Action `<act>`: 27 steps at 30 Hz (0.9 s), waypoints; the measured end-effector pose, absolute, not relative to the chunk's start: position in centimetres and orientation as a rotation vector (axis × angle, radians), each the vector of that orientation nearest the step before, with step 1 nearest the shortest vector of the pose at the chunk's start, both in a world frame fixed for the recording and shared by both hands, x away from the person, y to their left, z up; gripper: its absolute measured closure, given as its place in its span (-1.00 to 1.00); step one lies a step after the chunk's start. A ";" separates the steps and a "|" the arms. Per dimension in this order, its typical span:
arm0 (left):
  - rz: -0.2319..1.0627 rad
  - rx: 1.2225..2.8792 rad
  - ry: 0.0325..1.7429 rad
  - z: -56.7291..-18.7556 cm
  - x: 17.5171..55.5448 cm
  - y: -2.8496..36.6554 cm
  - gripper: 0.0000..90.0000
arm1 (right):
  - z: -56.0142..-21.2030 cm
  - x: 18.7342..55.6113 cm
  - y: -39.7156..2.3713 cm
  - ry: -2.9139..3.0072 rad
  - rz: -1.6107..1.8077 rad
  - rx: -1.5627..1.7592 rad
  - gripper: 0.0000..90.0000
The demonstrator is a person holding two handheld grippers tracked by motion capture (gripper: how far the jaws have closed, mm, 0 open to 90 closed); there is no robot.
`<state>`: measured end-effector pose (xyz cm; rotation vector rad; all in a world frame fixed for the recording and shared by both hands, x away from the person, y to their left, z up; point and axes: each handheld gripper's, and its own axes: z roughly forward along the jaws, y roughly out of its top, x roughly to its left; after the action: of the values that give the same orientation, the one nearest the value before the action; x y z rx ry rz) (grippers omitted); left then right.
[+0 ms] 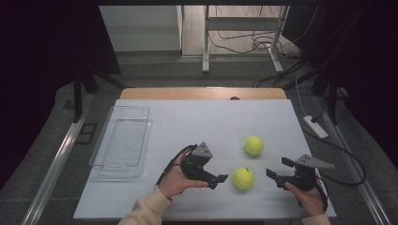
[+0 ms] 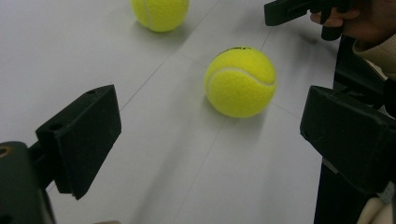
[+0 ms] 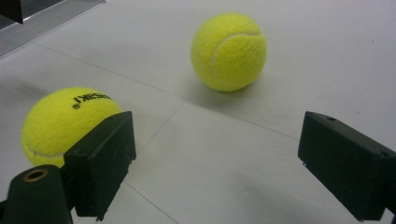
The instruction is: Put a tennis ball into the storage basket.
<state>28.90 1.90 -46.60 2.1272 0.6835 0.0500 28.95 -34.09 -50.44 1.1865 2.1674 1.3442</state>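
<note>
**Two grippers flank a tennis ball, both with jaws apart**

Two large things frame the scene: the white table, on which everything rests, and the clear plastic tray, which lies well off to the outer side of the left gripper, beyond the hand that holds it. The tray sits flat, its long side running away from the person.

Next in size come the tools. The left gripper points across the table toward the right gripper, and the two face each other with the near tennis ball between them. In the left gripper view its jaws stand wide apart with nothing between the pads; the near ball lies just ahead of them on the table, apart from both. In the right gripper view the jaws are likewise spread and hold nothing; the near ball sits just beyond and outside one jaw, partly hidden behind it, its black printed lettering showing.

Smallest are the balls. The far tennis ball lies farther ahead, beyond the near one, well clear of both grippers, and apart from its twin.
</note>
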 end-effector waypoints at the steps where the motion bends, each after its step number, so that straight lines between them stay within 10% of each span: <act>1: 0.048 2.130 0.680 -46.6 29.0 1.7 -0.86 | -50.5 29.0 -34.1 2.167 1.348 1.186 -0.76; 27: 0.007 2.157 0.638 -46.9 29.5 -0.7 -0.87 | -50.6 28.8 -34.3 2.166 1.337 1.195 -0.76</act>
<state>29.49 -0.70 -46.89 2.1571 0.6381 0.0075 28.84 -34.27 -50.56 1.1951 2.1664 1.3374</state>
